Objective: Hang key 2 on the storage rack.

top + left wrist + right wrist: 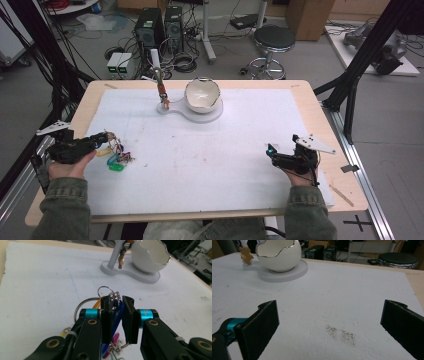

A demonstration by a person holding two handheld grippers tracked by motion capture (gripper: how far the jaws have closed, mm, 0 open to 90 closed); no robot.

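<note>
A bunch of key rings with coloured tags (118,156) hangs at the left of the white mat, and my left gripper (106,136) is shut on it. In the left gripper view the jaws (117,300) pinch small silver rings and a blue tag (117,315), with a larger ring (83,305) out to the left. A white egg-shaped bowl (202,94) (150,257) (278,255) stands on a white base at the back, beside a post with a key hanging on it (161,90) (122,255). My right gripper (271,151) (330,306) rests at the right, open, nothing between its pads.
A white mat (210,160) covers most of the wooden table. A thin wooden stick (341,195) lies at the table's right front edge. A black frame post (350,95) rises off the right side. A stool (272,42) and computer cases (150,27) stand on the floor beyond.
</note>
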